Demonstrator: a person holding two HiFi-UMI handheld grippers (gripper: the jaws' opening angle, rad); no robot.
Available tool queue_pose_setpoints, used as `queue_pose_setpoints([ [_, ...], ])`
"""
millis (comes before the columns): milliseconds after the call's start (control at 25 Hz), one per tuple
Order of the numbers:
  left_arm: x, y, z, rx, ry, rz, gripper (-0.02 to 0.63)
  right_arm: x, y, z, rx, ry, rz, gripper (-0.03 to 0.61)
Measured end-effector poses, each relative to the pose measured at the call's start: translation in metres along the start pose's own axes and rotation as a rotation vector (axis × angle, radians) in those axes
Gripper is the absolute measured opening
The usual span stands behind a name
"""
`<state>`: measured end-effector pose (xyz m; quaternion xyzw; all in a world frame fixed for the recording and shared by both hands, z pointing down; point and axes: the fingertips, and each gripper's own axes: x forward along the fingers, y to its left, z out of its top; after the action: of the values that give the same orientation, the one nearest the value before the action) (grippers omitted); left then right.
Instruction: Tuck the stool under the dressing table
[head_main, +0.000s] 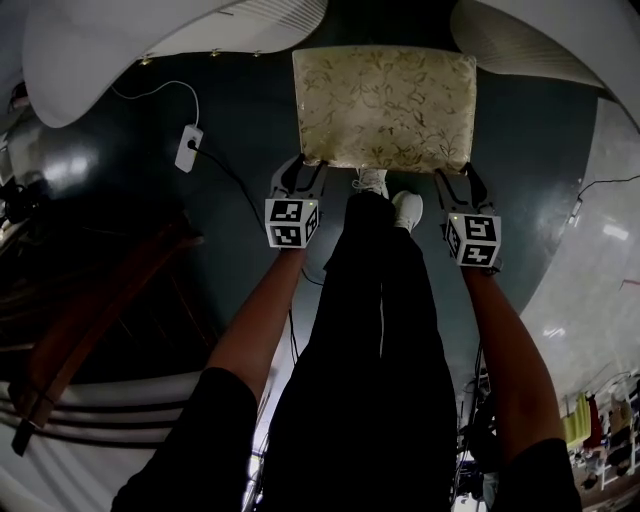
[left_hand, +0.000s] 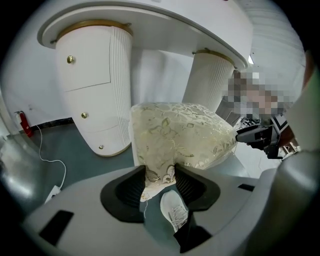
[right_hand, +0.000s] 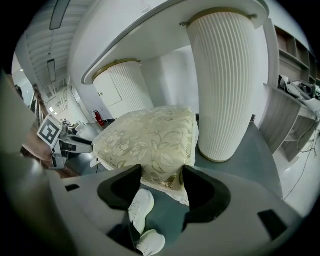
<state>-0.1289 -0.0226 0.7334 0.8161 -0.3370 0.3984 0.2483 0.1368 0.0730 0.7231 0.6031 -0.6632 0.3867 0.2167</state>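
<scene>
The stool (head_main: 385, 107) has a cream cushion with a gold leaf pattern and stands on the dark floor in front of the white dressing table (head_main: 150, 30). My left gripper (head_main: 300, 172) is shut on the cushion's near left corner (left_hand: 159, 172). My right gripper (head_main: 462, 182) is shut on the near right corner (right_hand: 162, 175). In the left gripper view the stool (left_hand: 177, 135) sits before the gap between the table's two fluted pedestals (left_hand: 97, 85). The right gripper view shows one pedestal (right_hand: 222, 80) just right of the stool (right_hand: 150, 140).
A white power adapter (head_main: 188, 147) with a cable lies on the floor to the left. The person's white shoes (head_main: 395, 200) stand just behind the stool. A dark wooden piece (head_main: 100, 310) lies at the left. A grey shelf unit (right_hand: 287, 120) stands at the far right.
</scene>
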Motion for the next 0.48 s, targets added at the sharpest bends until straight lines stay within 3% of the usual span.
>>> queue_pose_setpoints([
  [240,-0.0012,0.0023,-0.0007,-0.013,-0.022,-0.013,0.195,-0.002,0.0034,0.0028,-0.006,0.023,0.037,0.256],
  [480,-0.0001,-0.0008,0.0013,-0.014,-0.029,-0.039,0.195,-0.0047,-0.0003,0.0051,-0.014,-0.026,0.004,0.256],
])
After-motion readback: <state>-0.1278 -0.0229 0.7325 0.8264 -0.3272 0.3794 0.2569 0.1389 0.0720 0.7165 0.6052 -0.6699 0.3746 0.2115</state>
